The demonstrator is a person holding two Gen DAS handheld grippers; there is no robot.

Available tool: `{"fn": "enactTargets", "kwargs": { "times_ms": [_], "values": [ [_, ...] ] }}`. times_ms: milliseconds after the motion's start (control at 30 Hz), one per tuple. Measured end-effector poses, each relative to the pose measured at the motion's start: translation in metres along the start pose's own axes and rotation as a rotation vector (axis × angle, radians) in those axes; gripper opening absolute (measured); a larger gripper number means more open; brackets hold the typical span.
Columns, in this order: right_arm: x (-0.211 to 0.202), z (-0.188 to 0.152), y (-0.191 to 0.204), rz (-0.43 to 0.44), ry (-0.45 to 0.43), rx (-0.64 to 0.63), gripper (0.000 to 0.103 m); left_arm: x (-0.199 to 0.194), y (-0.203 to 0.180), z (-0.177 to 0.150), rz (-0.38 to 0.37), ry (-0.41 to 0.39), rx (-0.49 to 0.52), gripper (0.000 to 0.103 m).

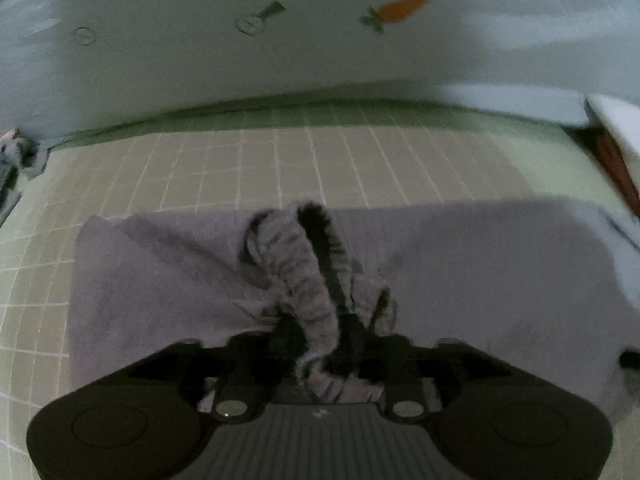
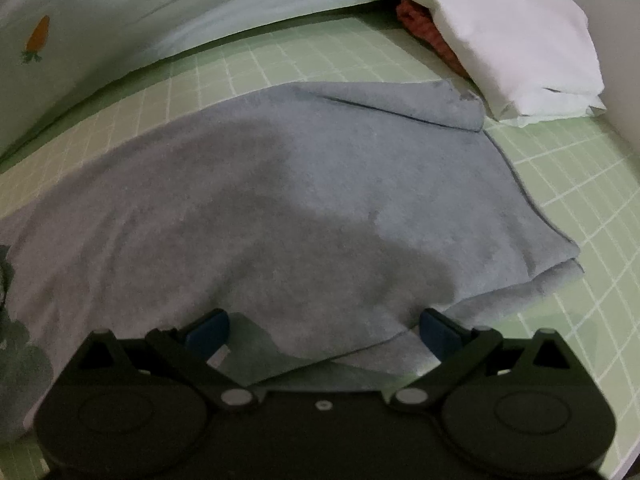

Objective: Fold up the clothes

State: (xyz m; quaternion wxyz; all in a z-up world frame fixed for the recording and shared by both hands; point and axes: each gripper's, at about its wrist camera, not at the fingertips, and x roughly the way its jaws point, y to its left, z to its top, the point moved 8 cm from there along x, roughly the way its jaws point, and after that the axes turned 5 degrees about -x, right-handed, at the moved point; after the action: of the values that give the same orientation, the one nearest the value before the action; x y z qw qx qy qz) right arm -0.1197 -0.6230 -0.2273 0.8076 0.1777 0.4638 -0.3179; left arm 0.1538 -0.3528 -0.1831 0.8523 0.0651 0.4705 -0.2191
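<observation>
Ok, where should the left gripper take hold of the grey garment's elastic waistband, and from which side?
Grip the gathered waistband at its raised loop, near where it humps up off the grey garment. It stands proud of the flat cloth and runs straight toward the left gripper, whose fingers stand apart on either side. So probably come from the near edge, angled down, and close across the band.

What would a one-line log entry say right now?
left gripper: open, elastic waistband between fingers | right gripper: open over grey garment | fold: underway

Left gripper [image 1: 324, 344] partly open, right gripper [image 2: 324, 328] wide open, both angled down
</observation>
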Motion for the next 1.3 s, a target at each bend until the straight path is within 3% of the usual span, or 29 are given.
{"fn": "enactTargets", "kwargs": {
  "times_ms": [233, 333, 467, 567, 600, 667, 733, 767, 833, 967, 1100, 1167, 1300],
  "values": [
    [-0.003, 0.003, -0.003, -0.006, -0.022, 0.026, 0.103, -0.043, 0.024, 0.008, -0.08, -0.079, -0.147, 0.077],
    [-0.004, 0.006, -0.007, -0.008, -0.029, 0.033, 0.103, -0.058, 0.052, 0.007, -0.001, -0.106, -0.212, 0.078],
    [0.001, 0.004, -0.007, 0.0, -0.015, 0.043, 0.103, -0.053, 0.092, -0.019, 0.128, -0.029, -0.267, 0.078],
    [0.003, 0.005, -0.006, -0.001, -0.01, 0.033, 0.103, -0.052, 0.111, -0.048, 0.171, 0.035, -0.308, 0.077],
    [0.004, 0.005, -0.005, -0.001, -0.011, 0.031, 0.103, -0.054, 0.116, -0.057, 0.174, 0.05, -0.327, 0.075],
    [0.004, 0.005, -0.004, -0.002, -0.011, 0.025, 0.103, -0.055, 0.122, -0.068, 0.169, 0.062, -0.354, 0.06],
    [0.005, 0.005, -0.003, -0.005, -0.007, 0.011, 0.103, -0.056, 0.125, -0.073, 0.172, 0.057, -0.366, 0.019],
    [0.005, 0.004, -0.002, -0.007, -0.007, 0.004, 0.103, -0.058, 0.126, -0.073, 0.184, 0.046, -0.364, 0.012],
    [0.003, 0.003, 0.001, -0.008, -0.007, -0.007, 0.103, -0.066, 0.132, -0.073, 0.205, 0.017, -0.378, 0.01],
    [0.002, 0.0, 0.001, -0.012, -0.002, -0.011, 0.103, -0.074, 0.158, -0.085, 0.23, 0.014, -0.467, 0.01],
    [0.002, 0.0, 0.001, -0.015, -0.002, -0.014, 0.103, -0.071, 0.161, -0.092, 0.27, 0.042, -0.434, 0.02],
    [0.0, 0.002, 0.0, -0.017, -0.011, -0.022, 0.103, -0.076, 0.159, -0.086, 0.282, 0.028, -0.425, 0.029],
    [-0.001, 0.005, -0.006, -0.017, -0.024, -0.016, 0.103, -0.084, 0.152, -0.062, 0.3, -0.046, -0.382, 0.058]
  ]
}}
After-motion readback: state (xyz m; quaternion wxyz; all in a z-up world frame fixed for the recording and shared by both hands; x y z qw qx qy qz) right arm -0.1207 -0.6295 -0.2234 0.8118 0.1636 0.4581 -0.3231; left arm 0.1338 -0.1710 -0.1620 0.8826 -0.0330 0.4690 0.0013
